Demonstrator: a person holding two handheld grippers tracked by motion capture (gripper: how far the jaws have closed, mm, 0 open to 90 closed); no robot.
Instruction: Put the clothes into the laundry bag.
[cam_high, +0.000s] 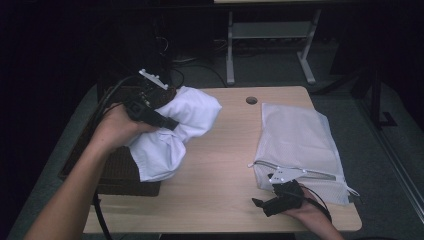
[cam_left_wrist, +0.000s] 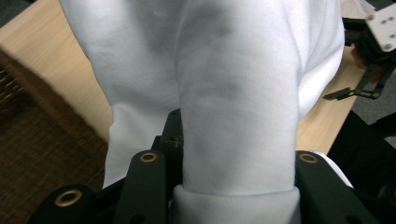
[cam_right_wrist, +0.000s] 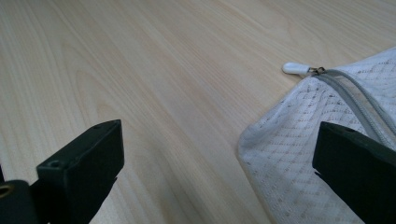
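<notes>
Left gripper (cam_high: 167, 107) clamped on a bunched white garment (cam_high: 172, 132), lifted over the table's (cam_high: 220, 165) far-left corner, cloth hanging toward the left edge above a dark mat (cam_high: 117, 172). In the left gripper view, fabric (cam_left_wrist: 238, 112) pinched between both jaws. Right gripper (cam_high: 267, 202) rested near the front edge, jaws wide apart, holding nothing, just beside the white mesh bag (cam_high: 297, 142) along the right edge; zipper pull (cam_right_wrist: 295, 68) at the bag's corner.

Mesh bag (cam_right_wrist: 299, 154) beside open gripper (cam_right_wrist: 219, 172)
</notes>
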